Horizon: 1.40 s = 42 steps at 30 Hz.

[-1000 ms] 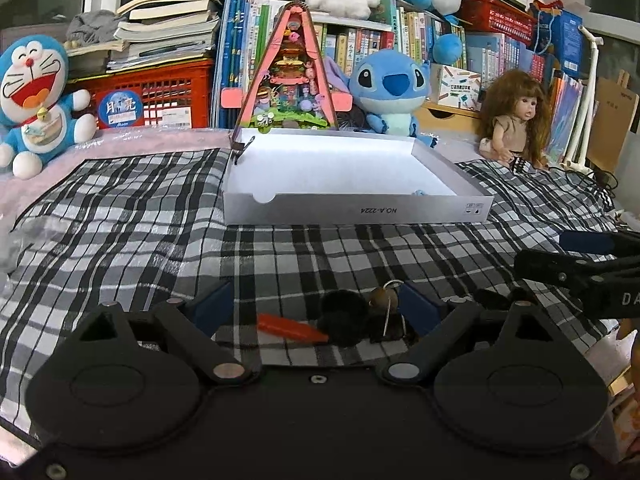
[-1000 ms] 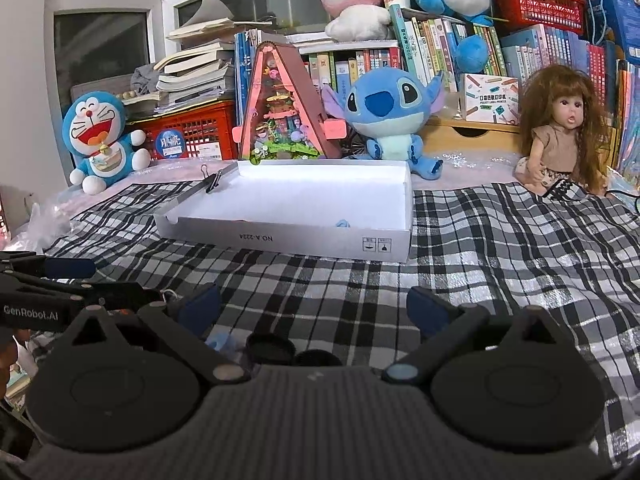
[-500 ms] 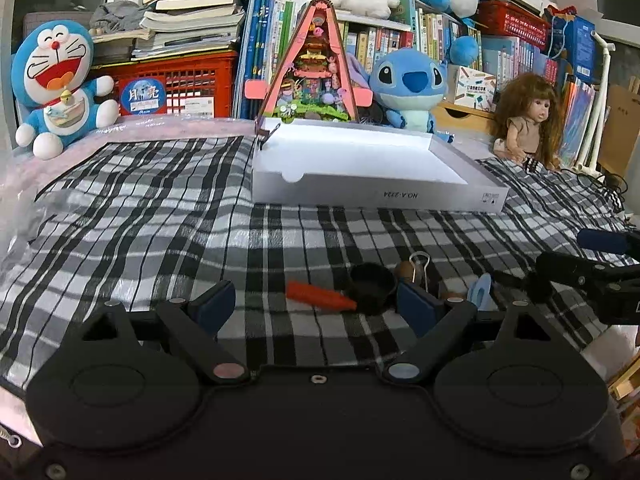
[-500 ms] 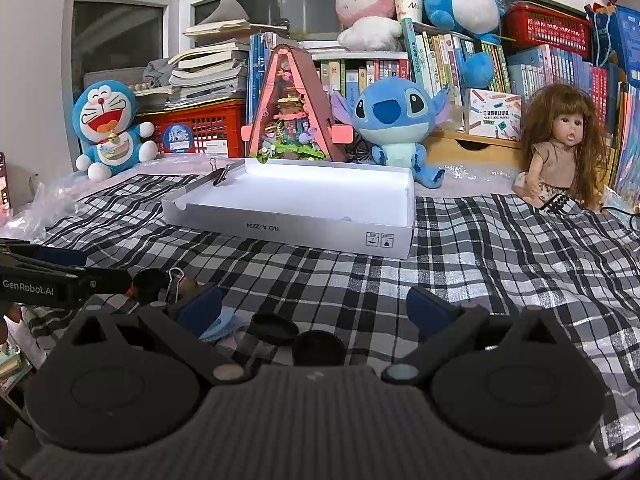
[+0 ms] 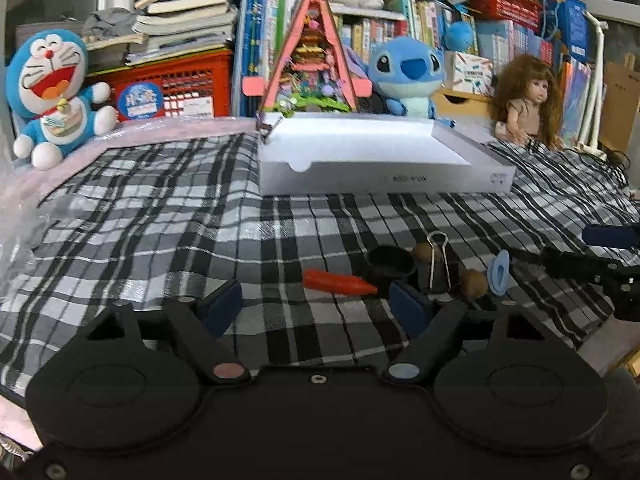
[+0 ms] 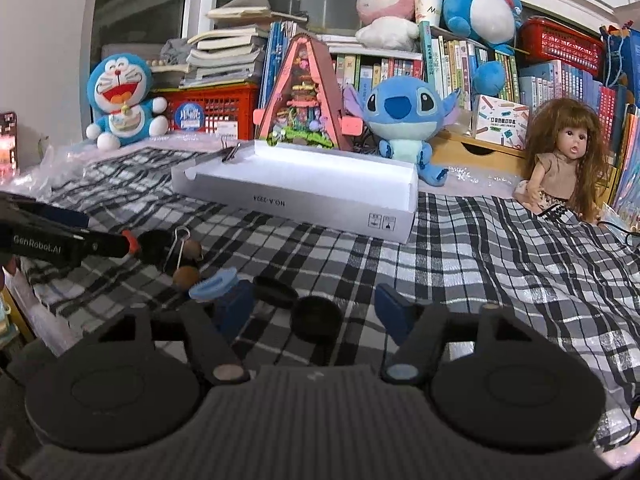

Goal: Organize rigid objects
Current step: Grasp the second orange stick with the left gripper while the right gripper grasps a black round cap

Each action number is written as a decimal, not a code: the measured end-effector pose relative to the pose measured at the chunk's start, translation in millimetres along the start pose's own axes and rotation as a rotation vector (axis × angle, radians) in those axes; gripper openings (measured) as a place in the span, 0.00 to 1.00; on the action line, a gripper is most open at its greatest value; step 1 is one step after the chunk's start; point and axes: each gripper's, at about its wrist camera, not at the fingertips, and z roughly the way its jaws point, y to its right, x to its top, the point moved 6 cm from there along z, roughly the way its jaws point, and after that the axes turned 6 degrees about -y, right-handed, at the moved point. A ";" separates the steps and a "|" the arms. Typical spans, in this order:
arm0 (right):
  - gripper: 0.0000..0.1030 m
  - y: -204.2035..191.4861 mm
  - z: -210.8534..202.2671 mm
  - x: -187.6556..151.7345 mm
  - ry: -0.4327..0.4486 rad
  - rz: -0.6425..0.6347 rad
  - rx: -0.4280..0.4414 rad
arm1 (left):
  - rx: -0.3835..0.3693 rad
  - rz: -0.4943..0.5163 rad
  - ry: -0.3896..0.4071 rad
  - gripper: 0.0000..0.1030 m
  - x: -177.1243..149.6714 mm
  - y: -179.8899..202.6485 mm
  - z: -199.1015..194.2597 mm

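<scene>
On the checked cloth (image 5: 160, 216) sits a little pile: carrot (image 5: 338, 282), black cap (image 5: 390, 262), binder clip (image 5: 438, 264), brown balls, blue disc (image 5: 498, 272). Left gripper (image 5: 316, 306) has its jaws apart and just been closing, carrot lying between them, not pinched. Right gripper (image 6: 316, 308) same deal, jaws closing around two black lids (image 6: 316, 318) but not touching. White box (image 6: 296, 192) sits further back, well apart from the pile

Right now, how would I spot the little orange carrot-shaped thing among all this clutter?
Find the white box on the checked cloth. The small items lie nearer than it; the orange carrot lies flat at their left end, beside a black cup. It alone is orange and tapered.
</scene>
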 end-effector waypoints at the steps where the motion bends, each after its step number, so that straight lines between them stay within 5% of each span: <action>1: 0.72 0.2 0.8 -1.4 -0.006 -0.004 -0.002 | -0.008 0.003 -0.004 0.73 -0.5 0.9 1.6; 16: 0.56 9.2 18.5 -9.0 -0.078 0.016 -0.008 | -0.040 0.089 0.018 0.67 1.4 13.5 22.4; 20: 0.49 13.3 24.2 -11.0 -0.094 0.056 0.009 | -0.061 0.101 0.024 0.52 1.4 17.1 22.8; 21: 0.43 13.6 24.7 -11.0 -0.096 0.062 0.014 | -0.061 0.099 0.026 0.41 1.8 17.4 22.3; 22: 0.36 13.5 24.8 -10.8 -0.096 0.067 0.017 | -0.061 0.093 0.028 0.40 2.4 17.3 21.3; 42: 0.36 11.5 21.3 12.1 -0.065 0.087 -0.001 | -0.033 0.042 0.027 0.40 26.8 22.2 5.2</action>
